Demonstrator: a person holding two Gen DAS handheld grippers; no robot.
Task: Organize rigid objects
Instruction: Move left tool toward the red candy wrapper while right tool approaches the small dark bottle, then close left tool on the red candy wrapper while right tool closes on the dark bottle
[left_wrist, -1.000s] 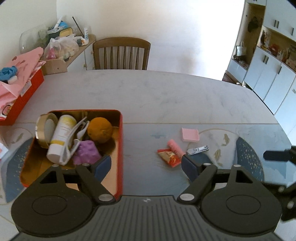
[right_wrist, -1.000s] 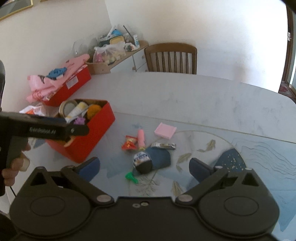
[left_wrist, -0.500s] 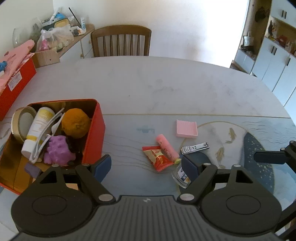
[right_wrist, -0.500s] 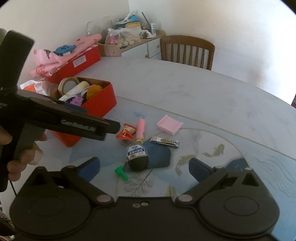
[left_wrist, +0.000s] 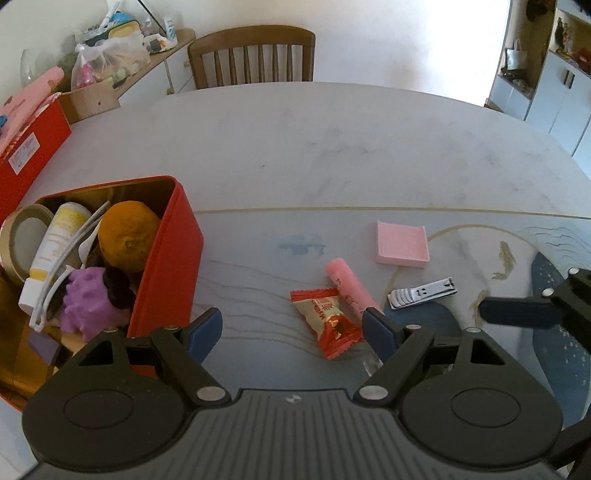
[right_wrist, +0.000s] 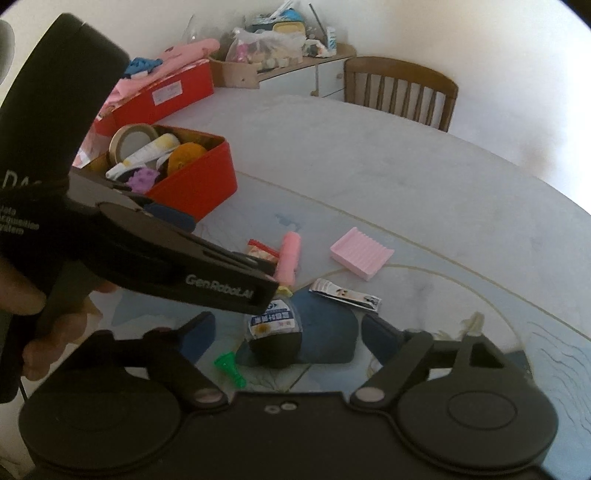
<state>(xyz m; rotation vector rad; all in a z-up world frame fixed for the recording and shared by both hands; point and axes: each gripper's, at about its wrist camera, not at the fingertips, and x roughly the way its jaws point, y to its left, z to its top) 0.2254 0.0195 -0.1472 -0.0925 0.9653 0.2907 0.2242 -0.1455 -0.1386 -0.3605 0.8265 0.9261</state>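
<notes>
A red tin (left_wrist: 166, 266) at the left holds an orange (left_wrist: 127, 236), a cream tube, a tape roll and a purple toy (left_wrist: 88, 301). On the table lie a red candy packet (left_wrist: 327, 321), a pink tube (left_wrist: 351, 288), a pink pad (left_wrist: 402, 243) and a nail clipper (left_wrist: 423, 293). My left gripper (left_wrist: 293, 328) is open and empty, low over the packet. My right gripper (right_wrist: 286, 334) is open and empty just before a small dark jar (right_wrist: 275, 332) lying on its side, with a green cap (right_wrist: 229, 365) beside it.
A larger red box (right_wrist: 166, 92) with pink cloth stands at the far left. A wooden chair (left_wrist: 253, 55) is at the table's far side, with a cluttered sideboard (left_wrist: 122, 62) next to it. White cabinets (left_wrist: 546, 85) stand at the far right.
The left gripper has moved right, from over the red tin to over the candy packet. The right gripper has moved closer to the jar. Both stayed open.
</notes>
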